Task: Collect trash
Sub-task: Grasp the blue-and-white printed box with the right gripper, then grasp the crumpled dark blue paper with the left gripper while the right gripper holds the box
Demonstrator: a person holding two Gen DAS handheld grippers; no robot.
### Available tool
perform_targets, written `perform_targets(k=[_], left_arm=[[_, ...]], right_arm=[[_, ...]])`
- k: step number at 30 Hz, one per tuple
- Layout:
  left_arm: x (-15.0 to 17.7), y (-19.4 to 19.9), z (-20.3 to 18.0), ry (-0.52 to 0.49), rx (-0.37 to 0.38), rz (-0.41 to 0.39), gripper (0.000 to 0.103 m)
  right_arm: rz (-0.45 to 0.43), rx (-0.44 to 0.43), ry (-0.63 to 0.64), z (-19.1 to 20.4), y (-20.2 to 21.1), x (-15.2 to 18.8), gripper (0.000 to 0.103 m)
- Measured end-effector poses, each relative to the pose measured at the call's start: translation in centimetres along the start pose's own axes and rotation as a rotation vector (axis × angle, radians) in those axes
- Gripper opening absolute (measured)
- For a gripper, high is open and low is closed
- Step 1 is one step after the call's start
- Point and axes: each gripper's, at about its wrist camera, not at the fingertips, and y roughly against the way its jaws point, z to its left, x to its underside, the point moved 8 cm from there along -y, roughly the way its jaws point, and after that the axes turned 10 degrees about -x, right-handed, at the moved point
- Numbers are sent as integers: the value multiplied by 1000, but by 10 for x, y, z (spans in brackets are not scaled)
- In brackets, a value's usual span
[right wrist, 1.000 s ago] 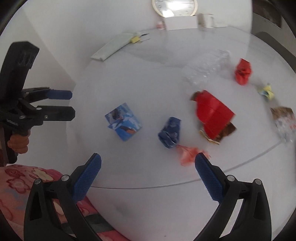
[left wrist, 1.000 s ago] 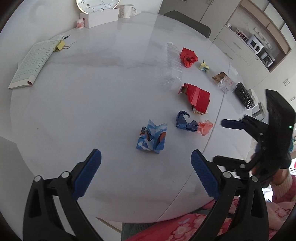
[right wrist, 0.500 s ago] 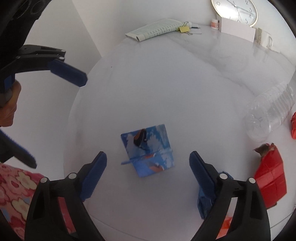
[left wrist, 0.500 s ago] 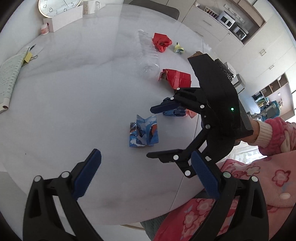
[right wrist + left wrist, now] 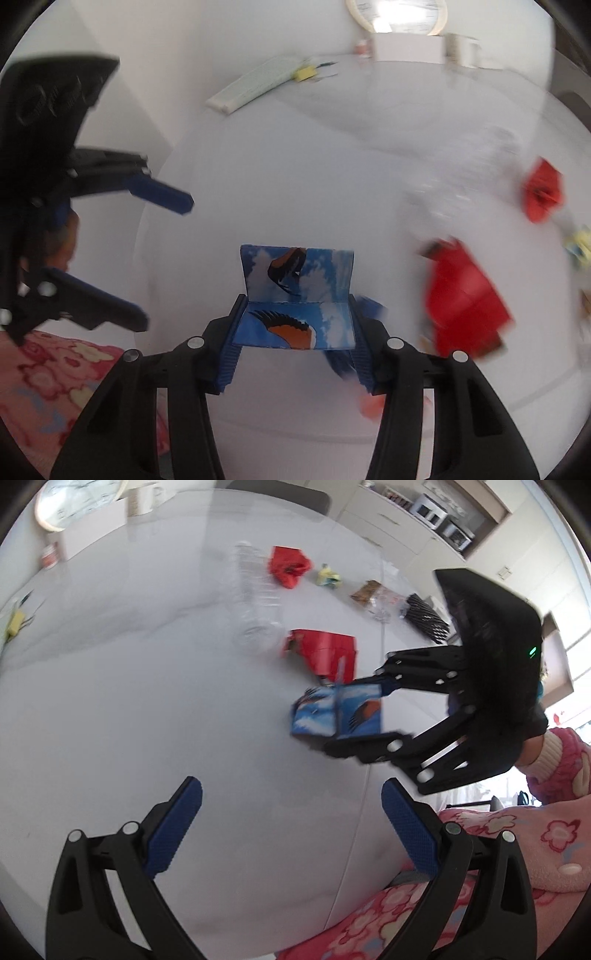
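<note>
The right gripper was closing on the blue folded card, which lay between its pads at the table edge; the left gripper stood wide and empty. The thin card could buckle and slip free under squeeze. Counted: two red wrappers, one clear bottle, one yellow scrap.

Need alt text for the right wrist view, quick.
The right tool is closing its jaws on a folded blue bird-print paper above the white table. The open left tool hovers at left; red trash lies at right.
</note>
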Motion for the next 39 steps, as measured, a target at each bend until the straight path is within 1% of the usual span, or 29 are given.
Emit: perform_targets(k=[3,5,6,7,10,11,13,15,17,20,25,27,28,30,31,33,36,39], left_arm=[[-14,-24,-26,-76,21,16,93],[-23,-41,-40,-122,11,22,93],[-26,-51,-47,-143,8,32,92],[-28,-59,-53,-159,7,42,89],[-35,-82,-63,-179,5,61,76],[-37,-88,-65,-184,2,65,74],[-38,-100,-66,-190,-7,82,64],[-35,-108,-63,-197,-14,105,61],[-33,-112,-61,-204,-13,120,60],[-31,-110,-58,-220,7,122,60],[-35,-112,-54,-256,12,118,60],[-39,-111,-54,-275,18,104,60],[-40,-111,-53,-279,21,101,54],[-44,-113,-52,-281,28,94,46],[-46,-113,-50,-276,31,89,39],[-49,-114,-48,-263,44,88,30],[-53,-112,-42,-224,71,80,28],[-56,-106,-43,-227,73,47,26]], right_arm=[[-48,70,-86,-22,37,17,51],[-76,118,-145,-37,58,31,51],[-87,137,-173,-44,66,38,51],[-97,152,-200,-51,75,44,52],[-127,195,-280,-70,94,64,52],[-137,205,-300,-74,99,70,52],[-154,214,-336,-80,111,83,52],[-167,222,-360,-83,114,89,52],[-174,228,-376,-83,114,92,52],[-186,225,-396,-82,117,97,52],[-190,227,-413,-81,117,97,52],[-192,230,-418,-80,117,97,52],[-194,233,-424,-79,118,97,52],[-200,242,-435,-79,119,98,52],[-203,247,-440,-79,120,98,52],[-210,258,-453,-78,122,100,52],[-224,270,-472,-75,123,102,52],[-241,279,-493,-70,125,105,52]])
